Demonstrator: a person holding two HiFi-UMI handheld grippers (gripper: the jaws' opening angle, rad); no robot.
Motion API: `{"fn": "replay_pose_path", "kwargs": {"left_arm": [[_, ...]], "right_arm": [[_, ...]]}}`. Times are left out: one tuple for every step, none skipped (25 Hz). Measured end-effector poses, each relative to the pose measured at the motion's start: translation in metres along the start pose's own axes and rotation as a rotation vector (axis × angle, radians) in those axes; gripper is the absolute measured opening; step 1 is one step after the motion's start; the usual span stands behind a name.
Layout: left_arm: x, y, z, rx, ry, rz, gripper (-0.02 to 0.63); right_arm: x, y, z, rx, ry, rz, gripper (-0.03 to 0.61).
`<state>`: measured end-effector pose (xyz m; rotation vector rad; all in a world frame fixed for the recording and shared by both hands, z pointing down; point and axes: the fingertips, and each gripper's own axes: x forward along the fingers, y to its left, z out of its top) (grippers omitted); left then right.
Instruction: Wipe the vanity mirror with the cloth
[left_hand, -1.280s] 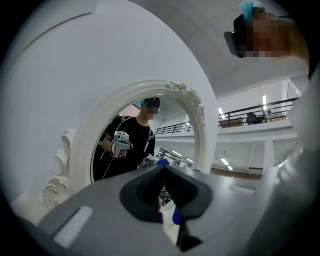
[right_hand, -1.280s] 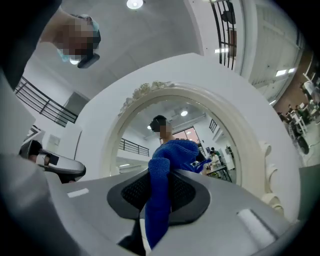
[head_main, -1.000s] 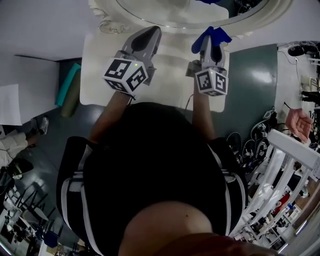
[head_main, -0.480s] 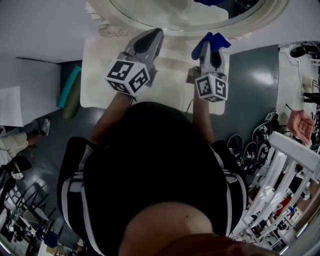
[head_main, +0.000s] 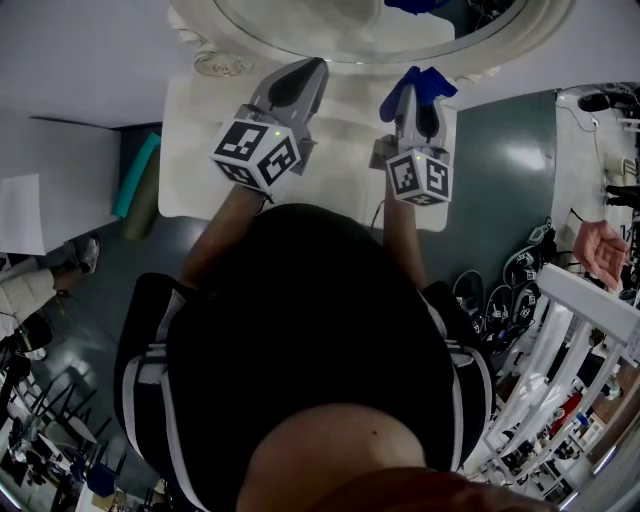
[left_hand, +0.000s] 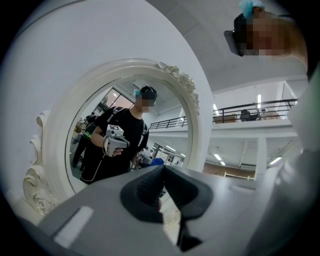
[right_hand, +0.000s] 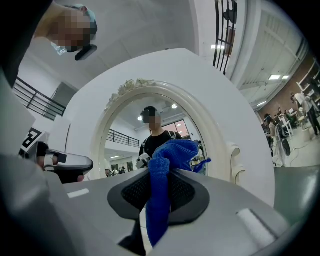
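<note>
A vanity mirror (head_main: 330, 50) with an ornate white oval frame stands at the back of a white table (head_main: 195, 150). Its glass (left_hand: 125, 140) reflects the person holding both grippers. My right gripper (head_main: 417, 92) is shut on a blue cloth (head_main: 425, 80), close in front of the frame's lower right. In the right gripper view the cloth (right_hand: 167, 160) bunches up above the jaws and hangs down between them, facing the mirror (right_hand: 150, 130). My left gripper (head_main: 303, 68) points at the frame's lower middle. Its jaws (left_hand: 162, 172) are shut with nothing between them.
A teal roll (head_main: 135, 170) lies on the dark floor left of the table, beside a white panel (head_main: 60, 170). At the right are a white rack (head_main: 560, 340), tangled cables (head_main: 500, 290) and another person's hand (head_main: 600, 250).
Very little. The right gripper with the cloth has drifted slightly left in front of the mirror. The left gripper has stayed where it was.
</note>
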<state>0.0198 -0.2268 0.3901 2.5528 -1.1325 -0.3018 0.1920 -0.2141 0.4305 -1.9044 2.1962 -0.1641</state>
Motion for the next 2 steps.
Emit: {"fn": "replay_pose_path", "kwargs": {"left_arm": [[0.0011,-0.0001,0.0007,0.0,0.0,-0.001,0.011],[0.0021,-0.0002,0.0014,0.0,0.0,-0.001,0.011]], "right_arm": [[0.0008,-0.0003,0.0005,0.0,0.001,0.0,0.074],[0.0016,-0.0006,0.001,-0.001,0.003,0.0,0.074]]}}
